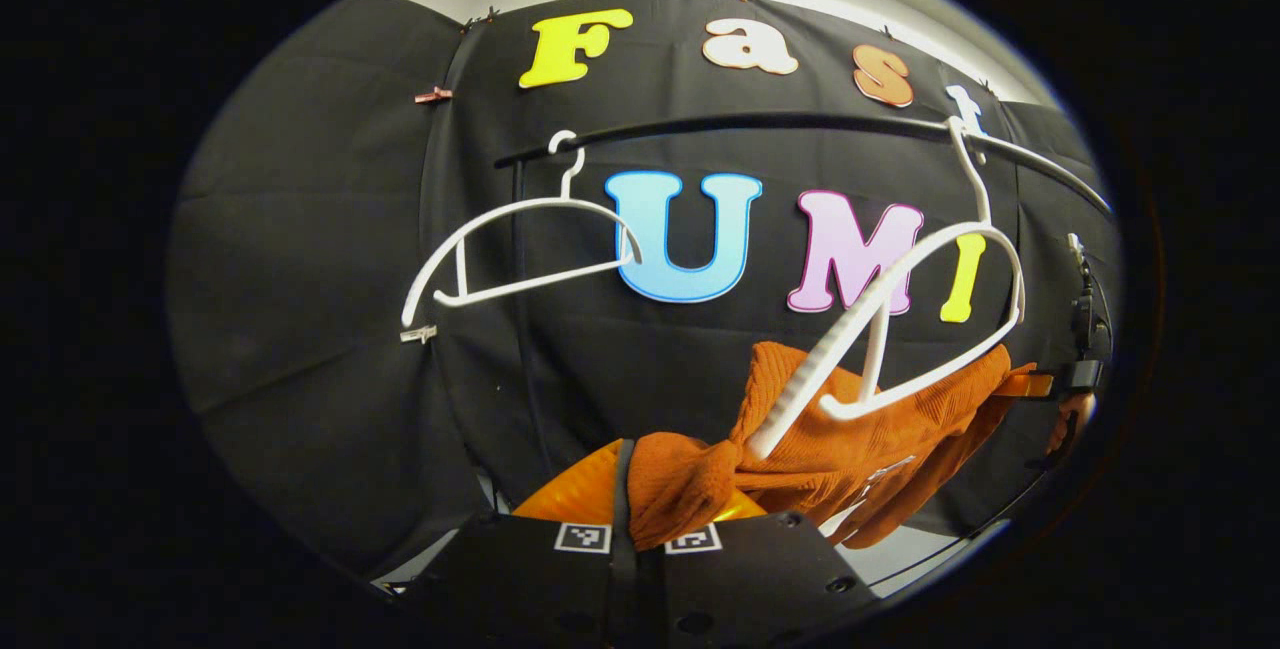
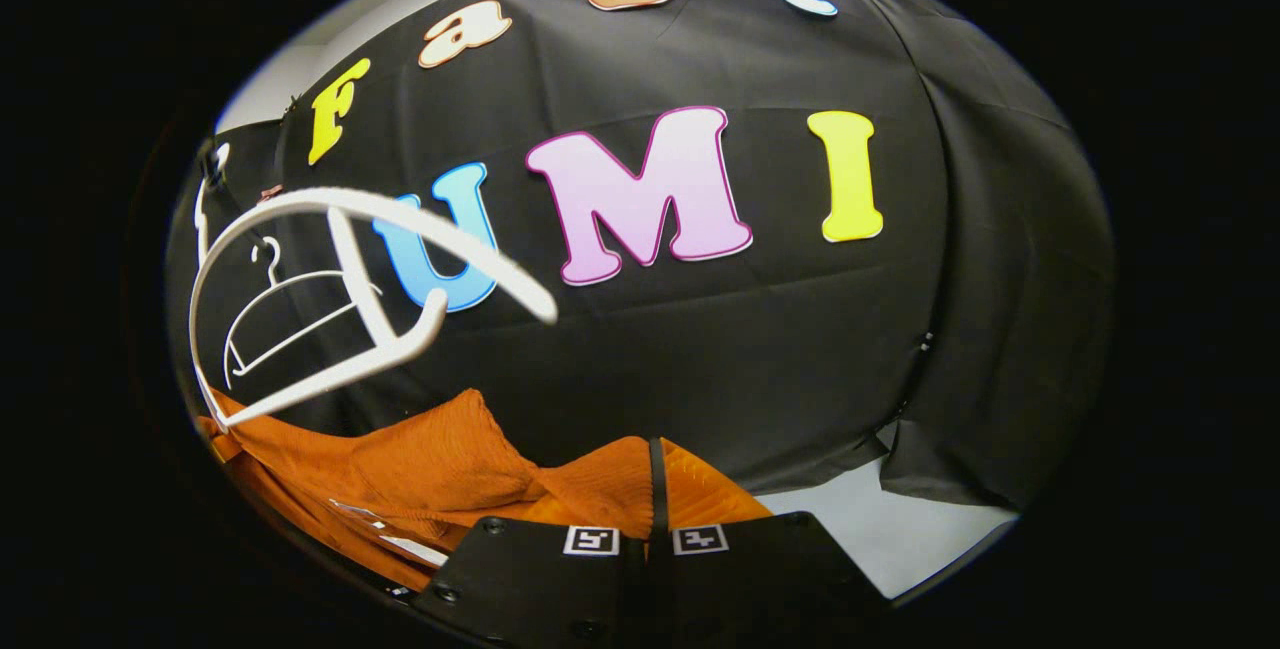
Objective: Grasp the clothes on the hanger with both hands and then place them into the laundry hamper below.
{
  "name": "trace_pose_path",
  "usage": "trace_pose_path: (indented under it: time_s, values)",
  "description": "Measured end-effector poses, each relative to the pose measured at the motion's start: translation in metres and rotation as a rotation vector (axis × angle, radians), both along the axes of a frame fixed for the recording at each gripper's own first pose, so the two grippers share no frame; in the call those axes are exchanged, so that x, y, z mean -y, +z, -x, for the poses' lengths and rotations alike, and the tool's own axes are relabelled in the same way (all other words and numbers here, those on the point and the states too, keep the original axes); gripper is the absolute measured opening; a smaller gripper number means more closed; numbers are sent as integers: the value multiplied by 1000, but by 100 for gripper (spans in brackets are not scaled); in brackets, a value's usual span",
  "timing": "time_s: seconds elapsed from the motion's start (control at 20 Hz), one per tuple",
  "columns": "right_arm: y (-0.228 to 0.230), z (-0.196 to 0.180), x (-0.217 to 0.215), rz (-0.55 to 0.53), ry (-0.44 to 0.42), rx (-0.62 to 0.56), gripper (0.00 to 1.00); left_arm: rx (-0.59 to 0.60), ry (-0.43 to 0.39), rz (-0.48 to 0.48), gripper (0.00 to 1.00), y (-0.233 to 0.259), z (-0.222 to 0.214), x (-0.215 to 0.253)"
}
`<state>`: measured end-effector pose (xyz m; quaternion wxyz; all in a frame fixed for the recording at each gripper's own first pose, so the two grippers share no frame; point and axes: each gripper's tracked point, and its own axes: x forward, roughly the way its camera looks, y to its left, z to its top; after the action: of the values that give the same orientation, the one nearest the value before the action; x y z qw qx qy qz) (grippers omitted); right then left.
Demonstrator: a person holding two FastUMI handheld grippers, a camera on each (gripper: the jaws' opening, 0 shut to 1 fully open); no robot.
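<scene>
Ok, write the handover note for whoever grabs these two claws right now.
Left claw: shut on a bunched edge of the orange knit garment.
Right claw: shut on the garment's other end.
Garment: off the near white hanger, stretched between both claws just below it. That hanger, tilted, hangs from the black rail, with a second bare hanger further along it.
Done: both grasps; garment pulled free.
Left: lower the garment into the laundry hamper and release. Find the hamper first; its position can't be given from here.

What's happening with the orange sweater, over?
Both grippers shut on the orange sweater. Sweater off the near hanger, stretched between left gripper and right gripper. Hanger swinging close above.
</scene>
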<state>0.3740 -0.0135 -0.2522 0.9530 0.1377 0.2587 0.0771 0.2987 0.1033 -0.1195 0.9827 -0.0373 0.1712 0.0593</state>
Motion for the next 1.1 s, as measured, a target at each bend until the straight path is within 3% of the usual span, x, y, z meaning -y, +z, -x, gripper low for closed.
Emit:
trace_pose_path:
  time_s: [0.5, 1.1]
  values:
    - [-37, 84, -62, -98, 112, -102, 5, -111, -79, 42, 7, -54, 35, 46]
    - [38, 126, -141, -212, 284, -41, 5, -29, -277, 125, 7, -6, 31, 144]
